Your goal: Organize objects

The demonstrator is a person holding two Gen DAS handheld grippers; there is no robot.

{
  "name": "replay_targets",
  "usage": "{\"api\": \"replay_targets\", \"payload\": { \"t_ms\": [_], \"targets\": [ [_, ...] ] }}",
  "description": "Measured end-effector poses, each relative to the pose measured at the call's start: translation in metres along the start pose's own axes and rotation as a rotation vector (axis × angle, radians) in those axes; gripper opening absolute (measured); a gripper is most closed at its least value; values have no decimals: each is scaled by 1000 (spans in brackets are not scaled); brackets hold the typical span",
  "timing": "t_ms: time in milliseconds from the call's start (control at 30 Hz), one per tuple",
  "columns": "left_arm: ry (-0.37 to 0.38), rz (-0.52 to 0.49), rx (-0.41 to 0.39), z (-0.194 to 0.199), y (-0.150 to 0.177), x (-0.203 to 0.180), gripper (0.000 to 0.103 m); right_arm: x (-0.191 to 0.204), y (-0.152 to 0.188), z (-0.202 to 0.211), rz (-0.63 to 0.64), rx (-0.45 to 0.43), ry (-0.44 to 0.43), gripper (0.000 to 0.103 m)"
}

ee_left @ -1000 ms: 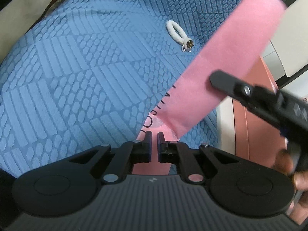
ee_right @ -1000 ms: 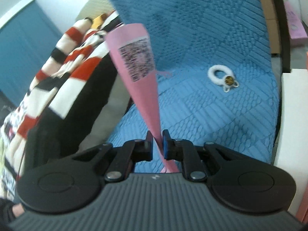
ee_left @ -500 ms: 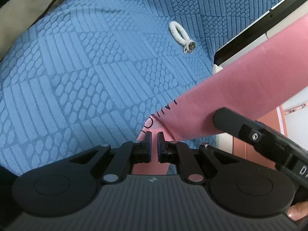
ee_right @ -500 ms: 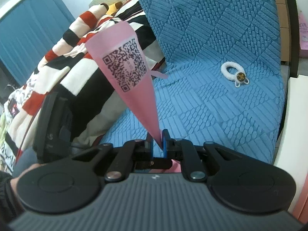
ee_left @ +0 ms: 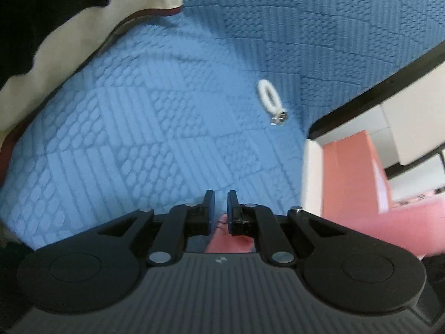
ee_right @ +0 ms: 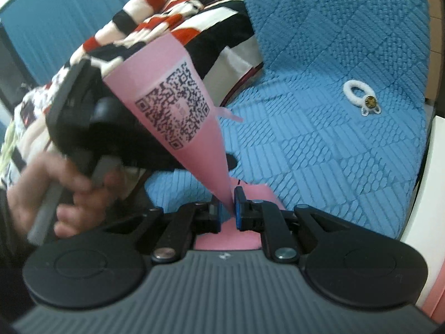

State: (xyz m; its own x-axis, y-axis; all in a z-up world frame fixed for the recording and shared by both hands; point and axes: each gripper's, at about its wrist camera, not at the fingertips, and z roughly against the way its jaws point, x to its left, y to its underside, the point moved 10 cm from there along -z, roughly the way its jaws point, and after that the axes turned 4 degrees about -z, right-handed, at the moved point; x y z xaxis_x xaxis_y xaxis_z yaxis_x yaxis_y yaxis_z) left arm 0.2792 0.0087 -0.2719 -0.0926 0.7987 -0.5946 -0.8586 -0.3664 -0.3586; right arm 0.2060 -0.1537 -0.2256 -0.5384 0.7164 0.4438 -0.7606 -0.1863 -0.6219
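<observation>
Held thing: we have one pink paper bag (ee_right: 178, 103), printed with a single square code, gripped at its bottom edge by our right gripper (ee_right: 226, 204); its fingers are pinched narrow on the paper, and the bag rises up and to the left from them.
Left gripper (ee_left: 220, 208): its fingers stand close together. A pink edge shows just below and behind their tips, but we cannot tell whether they are clamped on it. In the right wrist view this gripper sits behind the bag, to the left of our right fingers, with a hand (ee_right: 52, 194) wrapped round its handle.
Waiting thing: one white hair tie (ee_right: 358, 93) with a small charm lies on the blue quilted bed cover (ee_left: 139, 128), ahead and to the right of both pairs of fingers, well apart from them and untouched.
Other things: one striped blanket (ee_right: 167, 19) lies far ahead on the left.
Progress: we judge the tidying to be midway at best. The bag is off the bed but not yet put anywhere, and the hair tie is still to be collected.
Destination: no container for them is clearly visible.
</observation>
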Motion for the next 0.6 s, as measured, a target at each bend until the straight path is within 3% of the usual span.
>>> {"api": "replay_targets", "payload": {
  "t_ms": [367, 600],
  "targets": [
    [101, -99, 89, -17, 15, -29, 9, 12, 26, -19, 99, 114, -5, 12],
    [65, -214, 197, -34, 39, -39, 9, 9, 42, -31, 121, 181, 19, 13]
  ]
}}
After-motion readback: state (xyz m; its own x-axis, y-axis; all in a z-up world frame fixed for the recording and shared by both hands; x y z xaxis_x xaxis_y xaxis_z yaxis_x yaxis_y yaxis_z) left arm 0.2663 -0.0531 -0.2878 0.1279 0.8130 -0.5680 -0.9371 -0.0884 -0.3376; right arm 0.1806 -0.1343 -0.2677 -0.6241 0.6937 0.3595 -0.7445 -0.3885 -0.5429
